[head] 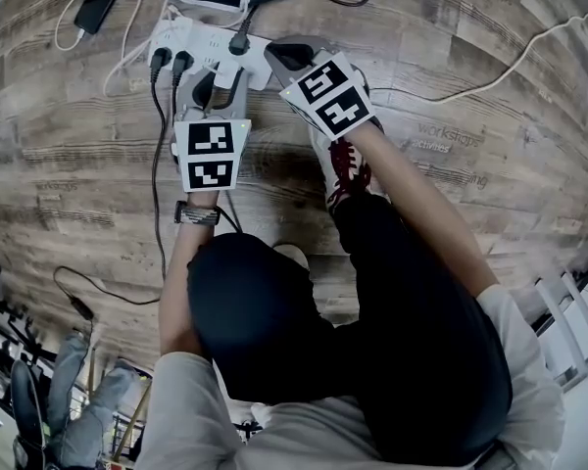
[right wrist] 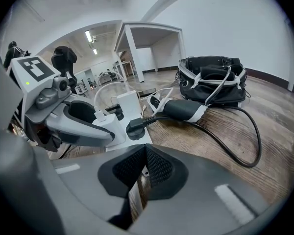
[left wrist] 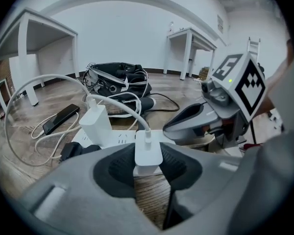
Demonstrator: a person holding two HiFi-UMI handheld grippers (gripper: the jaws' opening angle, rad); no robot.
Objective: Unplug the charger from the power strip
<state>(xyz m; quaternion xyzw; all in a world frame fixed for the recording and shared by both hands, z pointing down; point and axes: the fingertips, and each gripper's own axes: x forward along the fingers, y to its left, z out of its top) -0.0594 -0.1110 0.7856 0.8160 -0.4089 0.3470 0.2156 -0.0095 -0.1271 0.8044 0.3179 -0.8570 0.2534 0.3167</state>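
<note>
Briefly: left gripper [left wrist: 148,161] was partway closed, pads pressed on both sides of the white charger [left wrist: 148,146]. Charger stood upright between those jaws, base on the strip [left wrist: 118,139], white cable leaving its top. Right gripper [right wrist: 144,163] was fully closed with nothing held, tips at the strip's end, just right of the left gripper. Black plug [right wrist: 135,129] sat in the strip just beyond the right tips.

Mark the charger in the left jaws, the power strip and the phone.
charger [left wrist: 148,153]: left gripper view, front face of white body.
power strip [head: 191,35]: head view, white top face.
phone [left wrist: 61,118]: left gripper view, middle of dark screen.
</note>
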